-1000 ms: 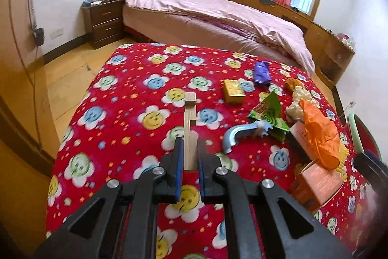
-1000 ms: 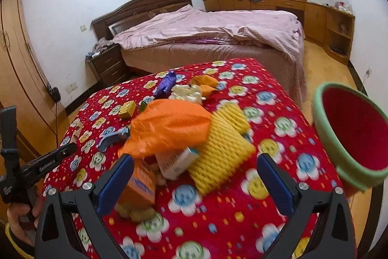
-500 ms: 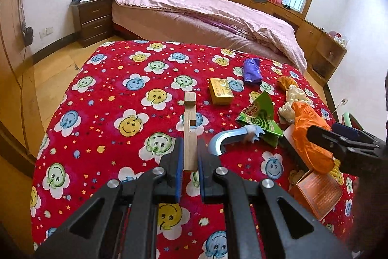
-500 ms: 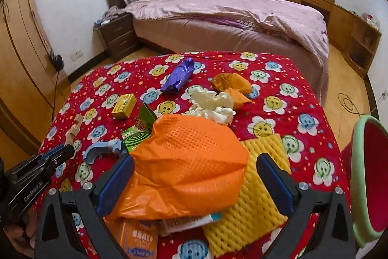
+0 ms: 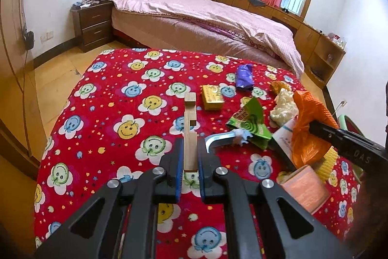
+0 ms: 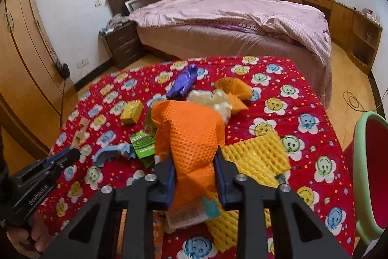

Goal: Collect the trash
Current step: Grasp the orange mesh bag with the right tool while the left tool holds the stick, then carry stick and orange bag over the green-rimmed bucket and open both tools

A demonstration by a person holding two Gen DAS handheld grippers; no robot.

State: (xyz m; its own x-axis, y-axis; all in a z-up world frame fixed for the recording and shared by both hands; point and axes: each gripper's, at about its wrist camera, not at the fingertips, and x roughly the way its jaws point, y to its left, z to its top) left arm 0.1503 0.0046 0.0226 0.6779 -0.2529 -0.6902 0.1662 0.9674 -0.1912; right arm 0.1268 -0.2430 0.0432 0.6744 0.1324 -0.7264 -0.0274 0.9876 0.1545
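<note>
The left gripper [image 5: 188, 157] is clamping a notched wooden block [image 5: 189, 128] between its jaws, the block sticking out toward 12 o'clock above the red smiley-print tabletop [image 5: 116, 113]. The right gripper [image 6: 194, 171] is squeezing an orange mesh bag [image 6: 191, 135], its jaws narrowed onto the bag's lower part. In the right wrist view, a yellow foam net [image 6: 257, 157] is lying at 3 o'clock of the bag, just beside it, and a green printed carton [image 6: 145, 140] and a blue curved plastic piece [image 6: 111, 154] are lying at 9 o'clock. A small yellow box [image 6: 132, 111] is sitting at 10 o'clock, a purple wrapper [image 6: 184, 84] at 12 o'clock, with white crumpled plastic [image 6: 213, 101] touching the bag's top. A green-rimmed red bin [image 6: 371, 174] is standing off the tabletop's edge at 3 o'clock.
</note>
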